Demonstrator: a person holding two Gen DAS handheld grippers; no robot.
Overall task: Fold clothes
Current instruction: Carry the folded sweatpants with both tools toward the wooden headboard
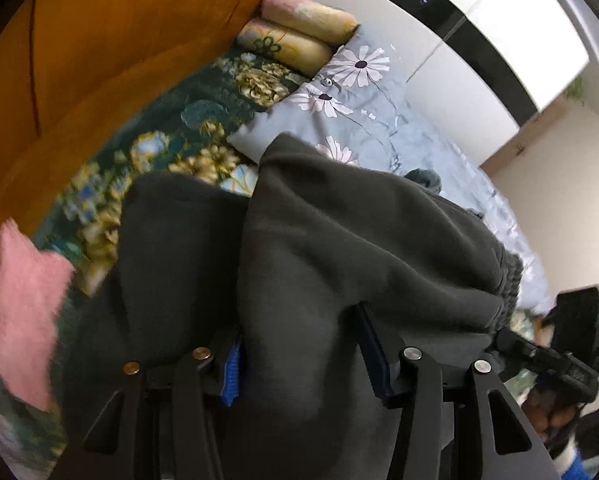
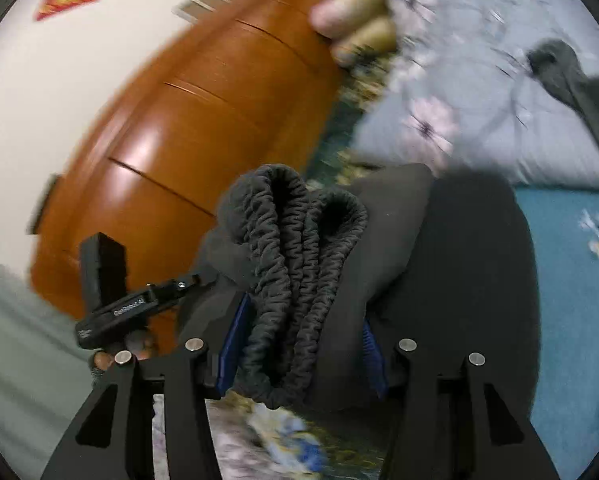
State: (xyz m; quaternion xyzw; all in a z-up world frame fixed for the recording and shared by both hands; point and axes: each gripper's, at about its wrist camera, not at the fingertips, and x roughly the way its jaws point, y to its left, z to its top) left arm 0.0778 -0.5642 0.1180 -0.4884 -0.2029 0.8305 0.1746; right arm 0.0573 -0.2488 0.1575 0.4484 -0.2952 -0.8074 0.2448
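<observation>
1. Only writing I can make out is a white logo on my left gripper (image 2: 117, 304) body, looks like "CenRobot.AI", a bit blurry.
2. The dark grey sweatpants (image 1: 339, 240) are thick fleece with a ruched elastic waistband (image 2: 287, 280), bunched up.
3. Both tools are clamped on them: left gripper on plain fabric, right gripper (image 2: 299, 352) on the waistband.
4. They hang over the floral bed (image 1: 171, 128) near the wooden headboard (image 2: 203, 128).

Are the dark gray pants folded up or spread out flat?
Folded up. The pants hang in a thick bundle, their stretchy waistband doubled into several layers in the right claw; the left claw grips bunched cloth too.
</observation>
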